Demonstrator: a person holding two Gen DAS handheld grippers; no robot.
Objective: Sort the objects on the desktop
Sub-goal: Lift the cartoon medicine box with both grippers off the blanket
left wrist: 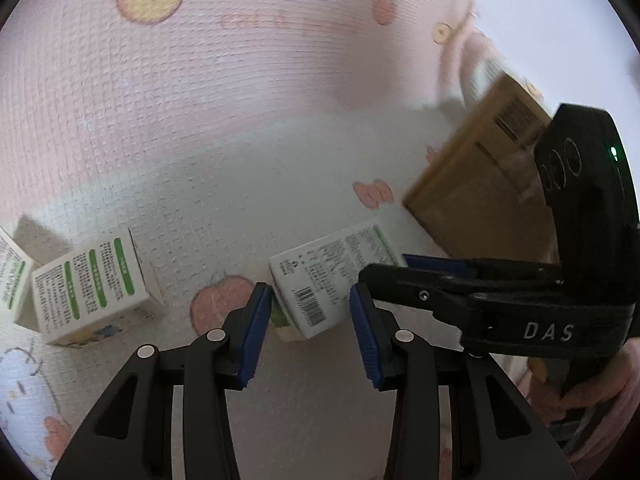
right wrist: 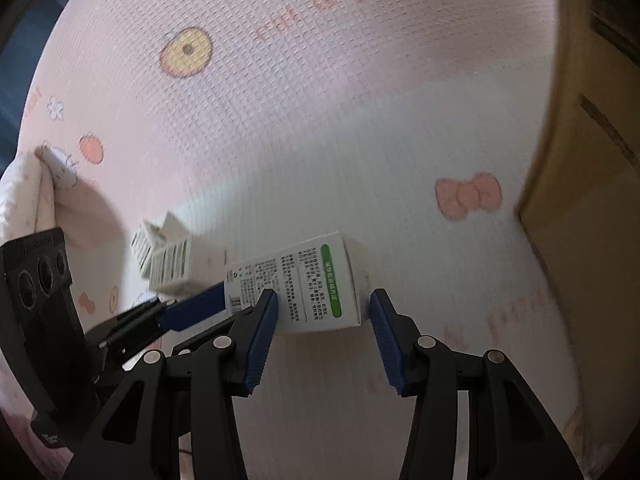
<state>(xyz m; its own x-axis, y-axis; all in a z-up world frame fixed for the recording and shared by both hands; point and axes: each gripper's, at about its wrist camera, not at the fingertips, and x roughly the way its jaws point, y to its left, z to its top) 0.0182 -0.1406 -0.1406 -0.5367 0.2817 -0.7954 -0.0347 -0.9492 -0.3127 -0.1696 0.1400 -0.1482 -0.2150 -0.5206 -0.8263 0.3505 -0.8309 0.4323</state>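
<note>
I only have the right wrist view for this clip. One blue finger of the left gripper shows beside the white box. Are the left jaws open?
Observer: Yes. The left wrist view shows the left gripper open. The white box lies just past its tips, unclamped.
Operator: Any marking on the cardboard box at my right edge?
Observer: The cardboard box carries a barcode label on its side.
Operator: What holds the right gripper?
Observer: A hand wraps its handle from below. The right gripper is open too.
</note>
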